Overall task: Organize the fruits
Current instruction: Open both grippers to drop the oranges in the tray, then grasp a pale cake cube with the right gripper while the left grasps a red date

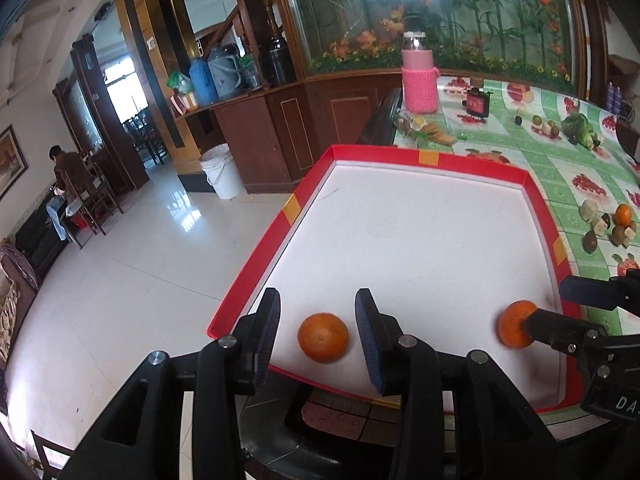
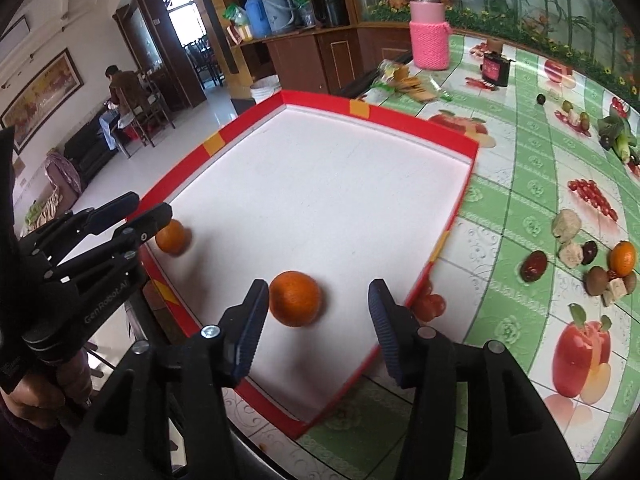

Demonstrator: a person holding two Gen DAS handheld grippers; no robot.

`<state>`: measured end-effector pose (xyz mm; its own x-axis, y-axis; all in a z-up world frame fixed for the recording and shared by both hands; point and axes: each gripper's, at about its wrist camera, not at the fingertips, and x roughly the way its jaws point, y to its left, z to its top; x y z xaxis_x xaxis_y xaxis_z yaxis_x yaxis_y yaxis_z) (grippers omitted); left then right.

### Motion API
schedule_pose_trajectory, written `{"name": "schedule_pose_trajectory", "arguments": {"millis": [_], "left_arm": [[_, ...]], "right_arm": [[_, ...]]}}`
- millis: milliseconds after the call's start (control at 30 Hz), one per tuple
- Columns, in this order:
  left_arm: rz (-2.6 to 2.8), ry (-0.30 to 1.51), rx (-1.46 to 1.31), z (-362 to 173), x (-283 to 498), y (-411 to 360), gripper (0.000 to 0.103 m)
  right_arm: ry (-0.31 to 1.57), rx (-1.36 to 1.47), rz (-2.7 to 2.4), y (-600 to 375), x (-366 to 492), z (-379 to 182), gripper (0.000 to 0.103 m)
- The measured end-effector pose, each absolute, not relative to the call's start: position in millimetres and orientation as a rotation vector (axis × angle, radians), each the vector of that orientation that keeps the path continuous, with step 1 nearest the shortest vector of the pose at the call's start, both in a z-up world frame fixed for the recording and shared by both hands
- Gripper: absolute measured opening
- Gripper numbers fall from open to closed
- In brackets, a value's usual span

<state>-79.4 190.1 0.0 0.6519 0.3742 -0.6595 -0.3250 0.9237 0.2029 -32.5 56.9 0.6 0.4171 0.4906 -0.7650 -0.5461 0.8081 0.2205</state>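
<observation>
A red-rimmed tray (image 1: 420,156) with a white floor lies on the table. Two oranges rest on its near end. One orange (image 1: 323,337) sits between the fingers of my left gripper (image 1: 318,294), which is open with a gap on both sides. The other orange (image 2: 295,298) lies between the fingers of my right gripper (image 2: 318,284), also open, close to its left finger and slightly blurred. In the left wrist view that orange (image 1: 516,324) shows at the right gripper (image 1: 546,300). In the right wrist view the left gripper (image 2: 154,205) is over its orange (image 2: 172,236).
A third small orange (image 2: 623,257) lies among small brown and pale items on the fruit-print tablecloth (image 2: 520,184), right of the tray (image 2: 360,110). A pink knit-covered jar (image 2: 430,40) and a dark box (image 2: 496,68) stand at the back. The table edge drops to tiled floor on the left.
</observation>
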Motion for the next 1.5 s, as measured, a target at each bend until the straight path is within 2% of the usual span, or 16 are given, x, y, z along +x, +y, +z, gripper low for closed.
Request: {"name": "schedule_pose_trajectory", "arguments": {"millis": [633, 833, 1067, 1233, 1500], "left_arm": [[0.368, 0.741, 0.156, 19, -72, 146, 0.044], [0.345, 0.742, 0.19, 25, -67, 122, 0.051], [0.184, 0.758, 0.241, 21, -57, 64, 0.057], [0.052, 0.813, 0.262, 7, -44, 21, 0.057], [-0.039, 0.852, 0.282, 1, -39, -20, 0.057]], "right_arm": [[0.907, 0.062, 0.594, -15, -23, 14, 0.054], [0.88, 0.08, 0.555, -54, -25, 18, 0.054], [0.805, 0.068, 0.404, -150, -59, 23, 0.055], [0.799, 0.047, 0.21, -231, -91, 13, 0.064], [0.852, 0.148, 0.07, -306, -92, -13, 0.064]]}}
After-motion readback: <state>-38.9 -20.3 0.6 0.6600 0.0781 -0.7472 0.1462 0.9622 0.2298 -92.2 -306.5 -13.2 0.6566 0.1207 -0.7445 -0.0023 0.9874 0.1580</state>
